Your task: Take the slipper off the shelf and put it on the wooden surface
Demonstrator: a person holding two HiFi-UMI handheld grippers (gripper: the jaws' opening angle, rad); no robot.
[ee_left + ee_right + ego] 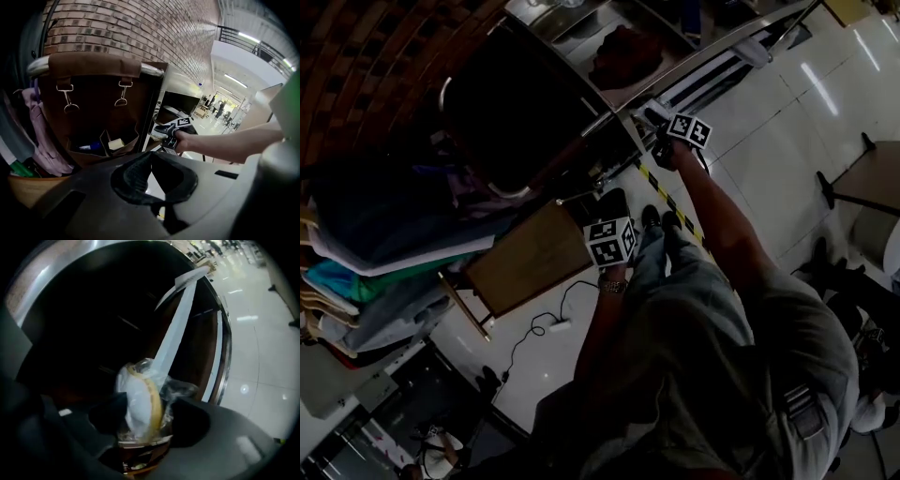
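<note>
A white slipper [139, 401] with a tan sole edge, wrapped in clear plastic, stands on its edge on a dark shelf [140, 448]. It sits between the jaws of my right gripper [145, 414], which stand apart; the pads are not pressed onto it. In the head view the right gripper [659, 116] reaches up to the metal-framed shelf unit [712, 52]. My left gripper [611, 211] hangs beside the small wooden surface [525, 262]. Its fingertips meet in the left gripper view [151, 159], with nothing held.
A brown bag [89, 93] hangs from a metal rail by the brick wall. Folded clothes [375, 253] are piled at the left. A cable [546, 326] lies on the tiled floor, and striped tape [670, 202] runs past the person's feet. A table base [862, 183] stands at the right.
</note>
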